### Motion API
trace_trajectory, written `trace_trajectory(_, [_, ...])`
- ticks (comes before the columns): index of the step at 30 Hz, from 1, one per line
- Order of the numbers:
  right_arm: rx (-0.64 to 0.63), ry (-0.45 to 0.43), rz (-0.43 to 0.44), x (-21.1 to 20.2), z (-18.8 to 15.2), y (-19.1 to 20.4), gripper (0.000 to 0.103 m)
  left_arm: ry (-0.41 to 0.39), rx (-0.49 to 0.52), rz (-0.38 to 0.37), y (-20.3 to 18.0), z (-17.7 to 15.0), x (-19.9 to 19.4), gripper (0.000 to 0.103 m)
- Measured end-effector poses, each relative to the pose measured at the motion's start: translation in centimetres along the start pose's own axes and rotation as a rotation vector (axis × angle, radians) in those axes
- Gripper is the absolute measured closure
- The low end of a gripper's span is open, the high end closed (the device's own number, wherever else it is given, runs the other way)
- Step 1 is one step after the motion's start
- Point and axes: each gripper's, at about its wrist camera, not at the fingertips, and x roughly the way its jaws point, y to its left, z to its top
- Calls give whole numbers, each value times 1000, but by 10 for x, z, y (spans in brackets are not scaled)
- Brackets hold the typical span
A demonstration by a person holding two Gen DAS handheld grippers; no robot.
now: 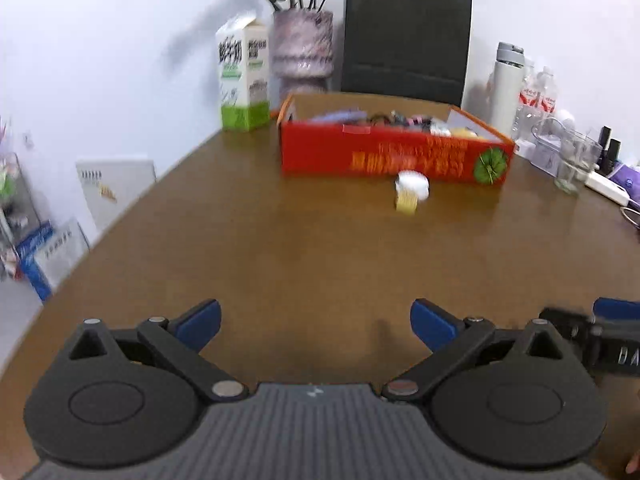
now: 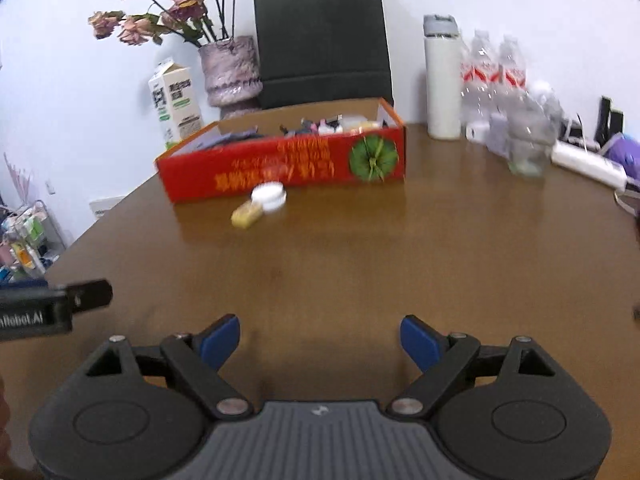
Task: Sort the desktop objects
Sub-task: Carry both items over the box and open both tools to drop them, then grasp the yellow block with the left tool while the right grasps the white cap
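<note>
Blue-padded jaws of the left gripper (image 1: pixel 316 326) stand wide and empty at the bottom of its view; the right gripper (image 2: pixel 320 338) is equally wide and holds nothing. Beyond them stretches the bare brown table (image 1: pixel 280 248). Mid-frame, a white round container (image 2: pixel 271 195) and a yellow block (image 2: pixel 247 214) sit touching each other, just in front of the red cardboard box (image 2: pixel 280 168), which already holds many small items. Sorting looks nearly finished, with these two pieces apparently still to go in.
</note>
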Motion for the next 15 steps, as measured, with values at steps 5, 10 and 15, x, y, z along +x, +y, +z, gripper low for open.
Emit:
trace_trajectory(5, [-49,-35,-20,-33,-26,12,16,59,2,-42,0,-24,-20,0])
trace_trajectory(10, [-64,-45,-10,-38,-27,20,16,17,94,-31,-16,-15,-20,0])
trace_trajectory(15, [-34,-64,-40,-40,-20,11,16,-11,126,-19,-25,18,12,0])
